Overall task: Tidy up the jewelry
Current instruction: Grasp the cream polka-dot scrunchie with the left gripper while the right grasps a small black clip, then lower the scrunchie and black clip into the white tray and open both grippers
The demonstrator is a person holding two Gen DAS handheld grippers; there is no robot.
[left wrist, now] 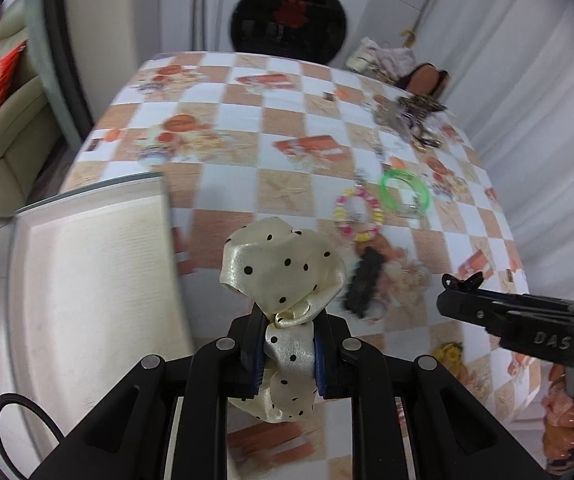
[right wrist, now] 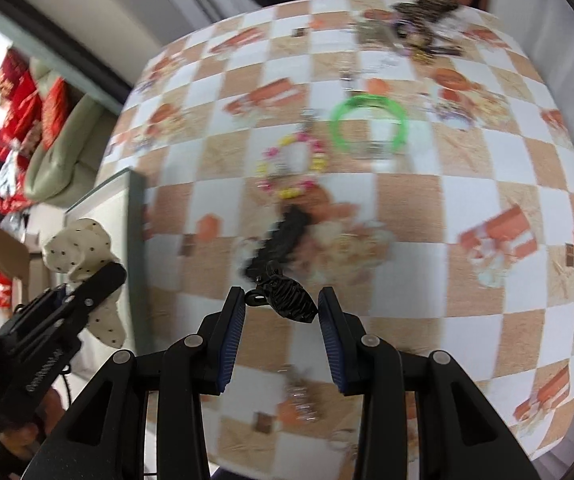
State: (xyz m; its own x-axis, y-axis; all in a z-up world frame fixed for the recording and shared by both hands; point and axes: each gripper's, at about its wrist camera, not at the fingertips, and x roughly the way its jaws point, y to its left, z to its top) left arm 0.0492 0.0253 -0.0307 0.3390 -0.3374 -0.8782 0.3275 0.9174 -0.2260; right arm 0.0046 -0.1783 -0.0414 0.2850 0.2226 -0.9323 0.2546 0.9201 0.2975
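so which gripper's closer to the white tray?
Left. The left gripper, clamping the polka-dot scrunchie, sits beside the white tray; the right gripper, holding a black claw clip, is farther right.

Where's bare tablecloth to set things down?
Free: the tablecloth left of the green bangle and beaded bracelet, beyond the white tray. Crowded: the jewelry pile at the far right corner.

White raised letters "DAS" show on the black plastic body of the right hand-held gripper (left wrist: 461, 280), seen from the left wrist view. Lettering on the left hand-held gripper (right wrist: 99, 280) is too blurred to read.
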